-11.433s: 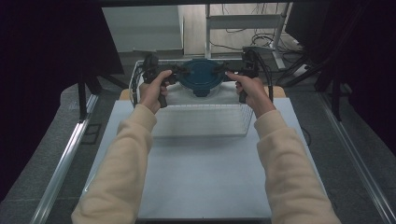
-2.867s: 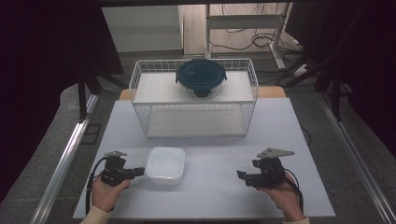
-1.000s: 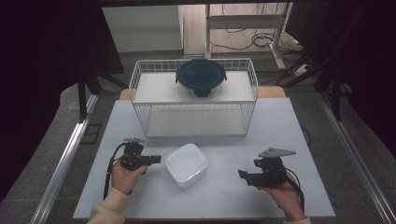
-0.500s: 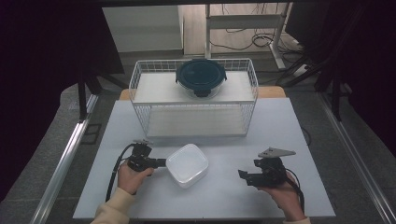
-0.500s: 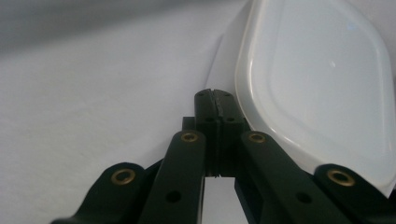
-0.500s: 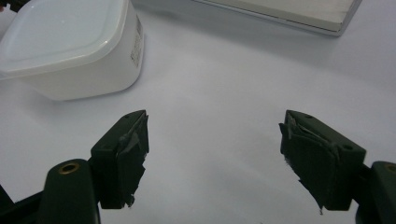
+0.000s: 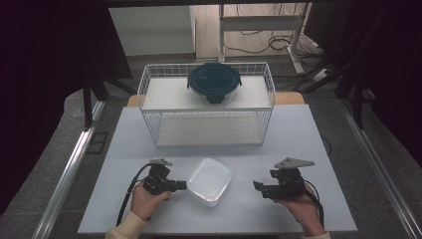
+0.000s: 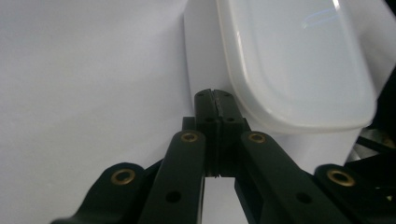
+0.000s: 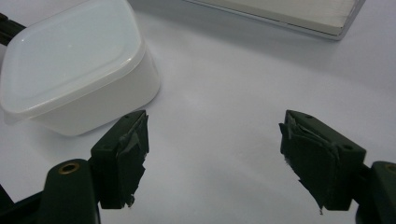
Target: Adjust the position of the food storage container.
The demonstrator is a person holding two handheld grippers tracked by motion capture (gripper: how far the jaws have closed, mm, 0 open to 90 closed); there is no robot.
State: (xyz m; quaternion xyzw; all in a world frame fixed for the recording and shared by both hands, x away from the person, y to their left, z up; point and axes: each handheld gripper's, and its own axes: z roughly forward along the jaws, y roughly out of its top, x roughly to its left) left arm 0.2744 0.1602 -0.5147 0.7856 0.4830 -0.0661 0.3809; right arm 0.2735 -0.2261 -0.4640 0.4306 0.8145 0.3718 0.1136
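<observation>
Two grippers flank the white container (image 7: 209, 181) at the table's (image 7: 308, 139) near middle. Left gripper (image 7: 181, 185), jaws pressed together, noses its side; pushed off-centre, it could spin away. Right gripper (image 7: 258, 187) waits wide, empty.

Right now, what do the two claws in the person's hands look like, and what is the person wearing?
Both are black. The left claw has two flat black jaws on slotted arms with little brass rivets, and a black cable loops back from it. The right claw has ragged dark padding on its jaws and a grey three-cornered plate on top. The person's sleeve is cream-coloured.
</observation>
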